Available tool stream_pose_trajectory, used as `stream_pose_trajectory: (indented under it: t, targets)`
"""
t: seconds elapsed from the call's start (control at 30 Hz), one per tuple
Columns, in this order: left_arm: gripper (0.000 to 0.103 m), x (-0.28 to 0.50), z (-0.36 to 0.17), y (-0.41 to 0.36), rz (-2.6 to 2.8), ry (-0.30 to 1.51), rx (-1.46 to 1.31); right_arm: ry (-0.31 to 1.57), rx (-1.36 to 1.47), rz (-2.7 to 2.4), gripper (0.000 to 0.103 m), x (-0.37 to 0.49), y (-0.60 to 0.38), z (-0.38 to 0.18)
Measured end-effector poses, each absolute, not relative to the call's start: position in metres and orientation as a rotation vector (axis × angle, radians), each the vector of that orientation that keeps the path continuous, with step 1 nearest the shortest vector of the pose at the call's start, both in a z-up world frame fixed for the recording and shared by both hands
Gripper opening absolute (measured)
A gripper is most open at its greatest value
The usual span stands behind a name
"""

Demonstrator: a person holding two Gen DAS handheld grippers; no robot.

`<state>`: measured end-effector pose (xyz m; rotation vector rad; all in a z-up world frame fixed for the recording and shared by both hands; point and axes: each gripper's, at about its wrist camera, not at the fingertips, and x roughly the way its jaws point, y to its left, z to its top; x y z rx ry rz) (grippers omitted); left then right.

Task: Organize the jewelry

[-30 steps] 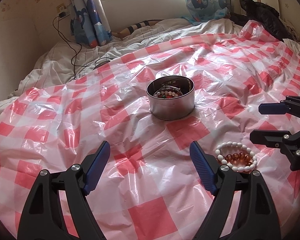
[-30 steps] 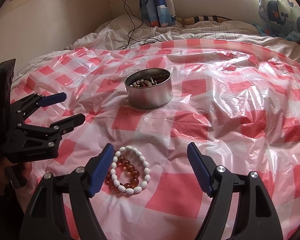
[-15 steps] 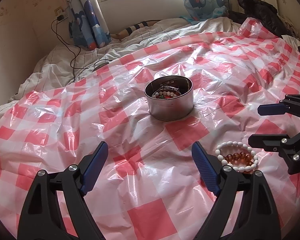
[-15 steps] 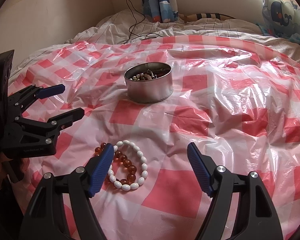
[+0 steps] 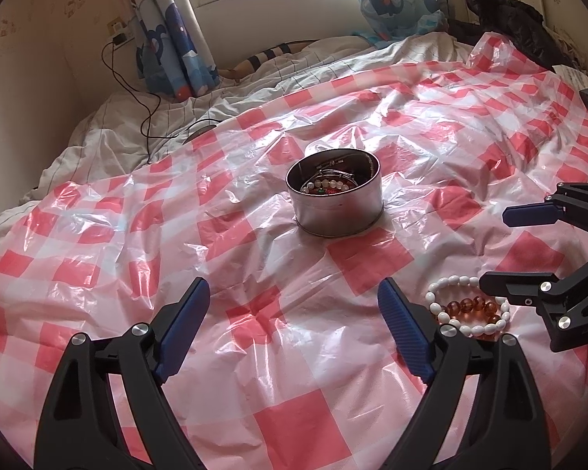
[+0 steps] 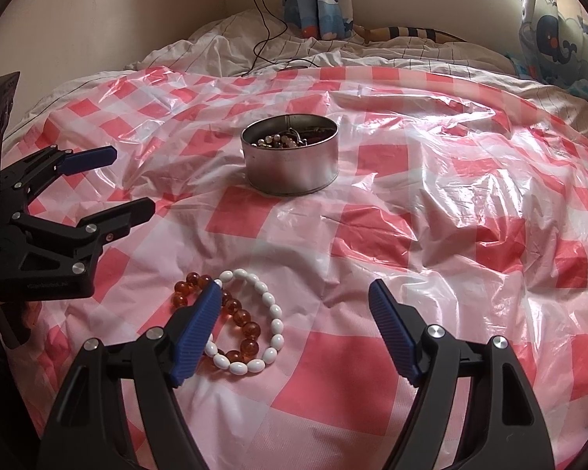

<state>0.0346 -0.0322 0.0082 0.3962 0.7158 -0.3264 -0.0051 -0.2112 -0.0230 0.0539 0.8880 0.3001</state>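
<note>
The right gripper (image 6: 294, 325) tilts steeply down toward the bed, its two blue-padded black jaws spread wide and clamping nothing. Its left pad overlaps, in the right wrist view, the two bracelets that lie on the sheet: a white oval-bead bracelet (image 6: 268, 301) and, partly inside its loop, an amber round-bead bracelet (image 6: 242, 319). Whether that pad touches the beads cannot be told.

The left gripper (image 5: 294, 321) points down at a similar slant, its jaws likewise gaping and having just been opening further, with only bare sheet between them. The bracelets lie just beyond its right finger, nearer than the tin.

Both bracelets rest on a red-and-white checked plastic sheet (image 6: 372, 372) spread over the bed. Farther out from the bracelets, toward the window, a round silver metal tin (image 6: 290, 166) stands upright on the sheet, uncovered, with beaded jewellery heaped inside. Beyond the tin lie rumpled pale striped bedding (image 5: 137, 125), a black cable (image 5: 145, 90) and whale-print curtains (image 5: 176, 51).
</note>
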Motion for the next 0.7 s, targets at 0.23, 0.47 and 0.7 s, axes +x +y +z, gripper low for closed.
stream_pose_trajectory:
  t: [0.23,0.47,0.7]
  targets:
    - [0.084,0.041,0.009,-0.02,-0.379,0.778,0.279,0.912,-0.086,0.167,0.075,-0.001,-0.21,-0.031]
    - [0.084,0.054,0.006,0.01,-0.408,0.849,0.09,0.91,-0.015,0.303,0.075,-0.002,-0.211,-0.029]
    - [0.084,0.039,0.001,-0.013,-0.508,0.858,0.184,0.939,-0.142,0.128,0.075,0.004,-0.208,-0.041]
